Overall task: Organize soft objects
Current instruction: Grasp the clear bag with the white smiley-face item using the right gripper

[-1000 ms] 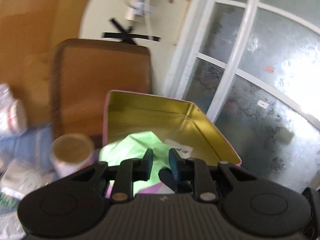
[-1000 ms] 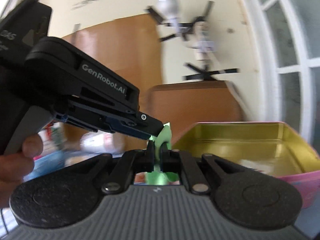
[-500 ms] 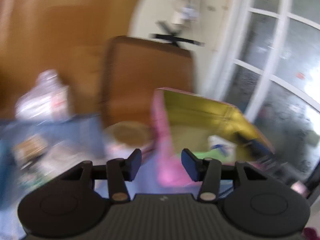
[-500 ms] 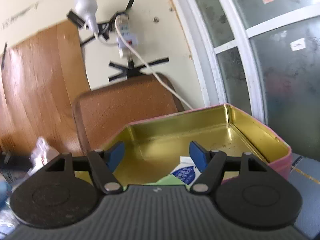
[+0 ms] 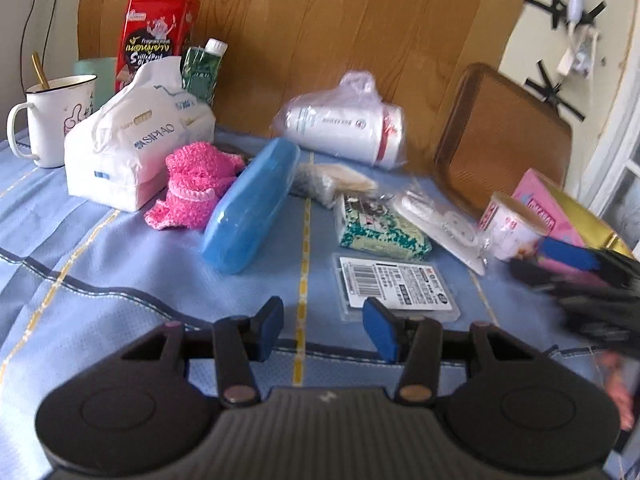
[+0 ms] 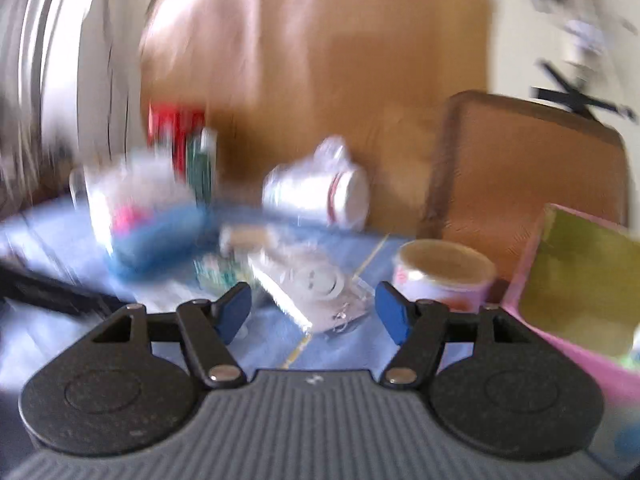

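Observation:
My left gripper (image 5: 323, 330) is open and empty above the blue tablecloth (image 5: 100, 264). Ahead of it lie a pink knitted cloth (image 5: 192, 184), a white tissue pack (image 5: 132, 140), a green patterned packet (image 5: 380, 228) and a blue case (image 5: 252, 204). The pink tin with a gold inside (image 5: 560, 220) stands at the right edge; it also shows in the right wrist view (image 6: 576, 280). My right gripper (image 6: 314, 312) is open and empty; it appears blurred at the right of the left wrist view (image 5: 580, 276).
A barcode-labelled flat box (image 5: 396, 284) lies just ahead of the left gripper. A bagged white cup stack (image 5: 344, 128), a small paper tub (image 5: 508, 228), a clear packet (image 5: 436, 220), a mug (image 5: 52, 116), a red box (image 5: 156, 36) and a brown tray (image 5: 500, 140) stand around.
Both grippers let go of the green cloth in the tin, opened, and swung left from the tin toward the cluttered table. The right wrist view is motion-blurred.

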Tool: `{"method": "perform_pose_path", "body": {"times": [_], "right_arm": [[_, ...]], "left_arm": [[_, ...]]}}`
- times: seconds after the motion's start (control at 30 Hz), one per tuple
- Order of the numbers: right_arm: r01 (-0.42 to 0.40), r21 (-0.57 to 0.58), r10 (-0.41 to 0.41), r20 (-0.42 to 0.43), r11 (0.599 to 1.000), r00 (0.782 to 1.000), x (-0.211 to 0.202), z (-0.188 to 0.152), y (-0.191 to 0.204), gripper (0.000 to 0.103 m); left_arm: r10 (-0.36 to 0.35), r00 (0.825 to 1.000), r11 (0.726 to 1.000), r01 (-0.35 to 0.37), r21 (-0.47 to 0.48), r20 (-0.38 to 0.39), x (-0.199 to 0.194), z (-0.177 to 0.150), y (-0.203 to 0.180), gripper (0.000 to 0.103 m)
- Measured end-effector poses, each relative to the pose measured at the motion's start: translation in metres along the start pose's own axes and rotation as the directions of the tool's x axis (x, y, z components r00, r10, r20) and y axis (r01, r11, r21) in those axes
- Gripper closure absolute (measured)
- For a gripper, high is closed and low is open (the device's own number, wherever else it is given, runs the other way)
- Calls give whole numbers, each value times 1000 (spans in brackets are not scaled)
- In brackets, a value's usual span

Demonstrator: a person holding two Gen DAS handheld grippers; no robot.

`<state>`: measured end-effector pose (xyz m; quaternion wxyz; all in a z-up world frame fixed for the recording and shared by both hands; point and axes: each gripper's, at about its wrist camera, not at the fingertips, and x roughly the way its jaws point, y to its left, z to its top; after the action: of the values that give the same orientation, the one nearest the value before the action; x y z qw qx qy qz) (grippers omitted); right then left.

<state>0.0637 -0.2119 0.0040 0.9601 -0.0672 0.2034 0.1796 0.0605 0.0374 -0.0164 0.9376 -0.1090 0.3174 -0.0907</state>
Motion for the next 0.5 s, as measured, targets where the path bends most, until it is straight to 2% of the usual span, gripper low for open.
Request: {"method": "perform_pose_path", "body": {"times": [0.07, 0.13, 0.2, 0.23, 0.27, 0.4, 0.5], "right_arm": [[20, -122, -26, -49, 992, 998, 23, 0, 15, 33], [24, -179, -41, -96, 984, 995, 42, -1, 19, 33], [28, -196, -55, -135, 980, 989, 56, 0, 16, 46], [46, -190, -71, -130, 981, 989, 58, 0, 16, 71], [58, -191, -86, -141, 980, 986, 60, 2, 14, 75], [83, -210, -110, -118, 974, 987, 41, -11, 16, 79], [78, -242, -101, -83, 967, 991, 1, -30, 21, 80]], "left_arm": [[-12, 1000, 1000, 12, 5, 2, 2, 3, -3, 53], [-24, 1000, 1000, 24, 14, 2, 3, 4, -5, 52], [-37, 999, 999, 37, 13, 2, 4, 4, -5, 50], [-45, 999, 999, 45, 7, 3, 4, 4, -3, 50], [-51, 999, 999, 51, -1, 4, 4, 3, -1, 50], [-77, 997, 997, 77, -33, 2, 2, 2, 6, 49], [-98, 995, 995, 97, -33, -14, 0, 2, 5, 48]]}}
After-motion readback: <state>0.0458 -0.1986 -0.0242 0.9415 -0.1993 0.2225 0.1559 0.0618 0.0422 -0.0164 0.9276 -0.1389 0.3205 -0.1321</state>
